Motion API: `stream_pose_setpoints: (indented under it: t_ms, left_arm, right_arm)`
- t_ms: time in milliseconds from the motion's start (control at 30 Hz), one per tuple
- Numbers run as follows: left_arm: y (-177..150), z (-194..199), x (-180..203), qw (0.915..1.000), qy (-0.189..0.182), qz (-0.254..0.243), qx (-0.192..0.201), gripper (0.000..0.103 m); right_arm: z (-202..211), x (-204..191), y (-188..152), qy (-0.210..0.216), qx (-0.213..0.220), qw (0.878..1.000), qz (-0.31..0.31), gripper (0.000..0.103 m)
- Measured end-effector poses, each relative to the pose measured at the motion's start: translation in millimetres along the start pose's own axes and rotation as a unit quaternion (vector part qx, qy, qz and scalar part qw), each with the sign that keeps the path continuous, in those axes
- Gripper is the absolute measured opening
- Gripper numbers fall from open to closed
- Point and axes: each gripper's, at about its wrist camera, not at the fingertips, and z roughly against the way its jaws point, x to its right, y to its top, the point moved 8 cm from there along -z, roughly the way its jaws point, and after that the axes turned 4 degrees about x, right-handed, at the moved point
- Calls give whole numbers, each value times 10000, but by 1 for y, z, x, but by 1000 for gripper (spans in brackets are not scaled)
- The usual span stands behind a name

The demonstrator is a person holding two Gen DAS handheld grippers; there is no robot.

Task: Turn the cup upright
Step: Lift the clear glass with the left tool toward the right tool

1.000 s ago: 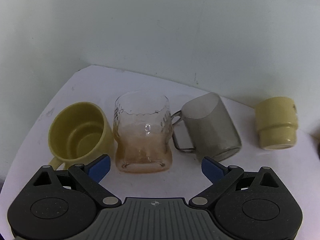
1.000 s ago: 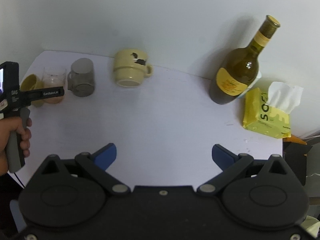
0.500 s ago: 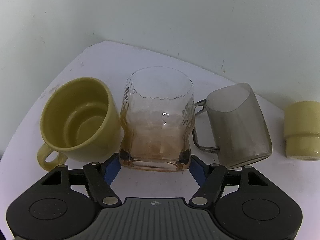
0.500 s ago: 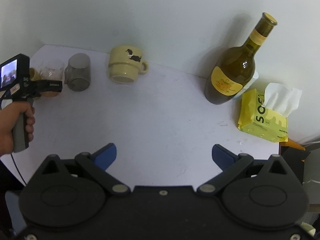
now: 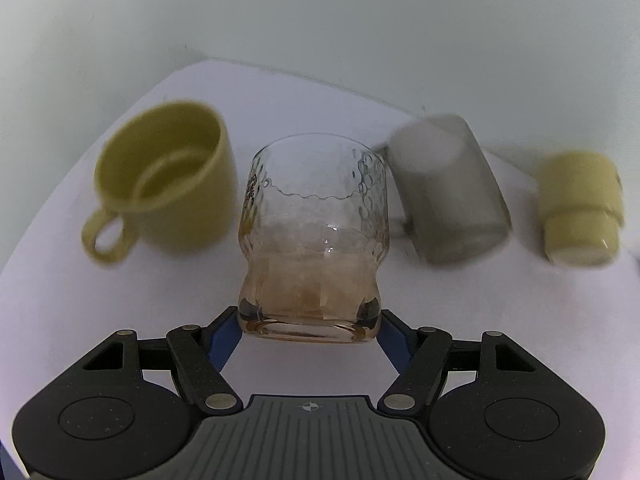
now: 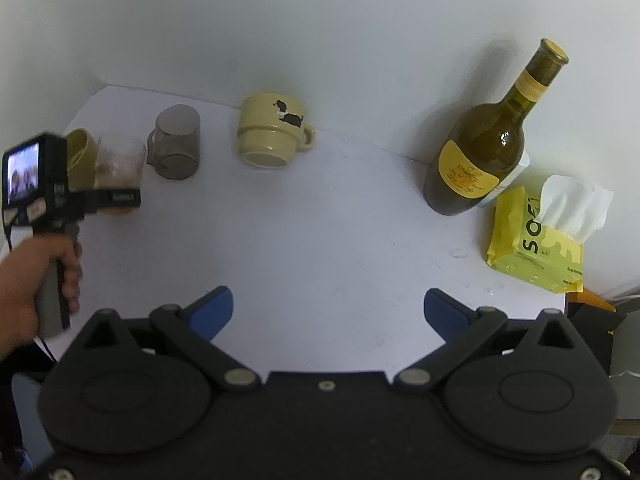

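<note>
Amber-tinted glass tumbler [image 5: 312, 236] now clamped at base by left gripper [image 5: 310, 330], lifted off white table [image 6: 320, 240] | right gripper [image 6: 328, 308] spread wide, idle | flip can begin

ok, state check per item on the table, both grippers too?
left gripper: shut on the glass near its base
right gripper: open, holding nothing
glass: mouth up, amber-tinted lower half
yellow mug: mouth up, tipped toward the camera
grey cup: upside down
dog mug: upside down
wine bottle: standing, no stopper visible
tissue pack: open, tissue sticking out
</note>
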Motion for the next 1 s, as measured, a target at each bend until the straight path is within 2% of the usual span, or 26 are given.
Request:
stream_pose_setpoints:
  t_ms: [333, 500, 767, 1000]
  left_arm:
    - [-51, 34, 10, 9988, -409, 7, -263, 67]
    - [-54, 29, 19, 9987, -399, -52, -307, 67]
    - [-75, 48, 29, 9973, -635, -64, -368, 67]
    - [-87, 49, 39, 9963, -722, -100, -463, 67]
  right_arm:
    - [11, -18, 0, 65, 133, 9999, 68, 103]
    - [15, -22, -1, 41, 173, 9998, 90, 103]
    - [22, -28, -1, 24, 257, 9996, 135, 103]
    - [25, -25, -4, -39, 258, 9996, 146, 103]
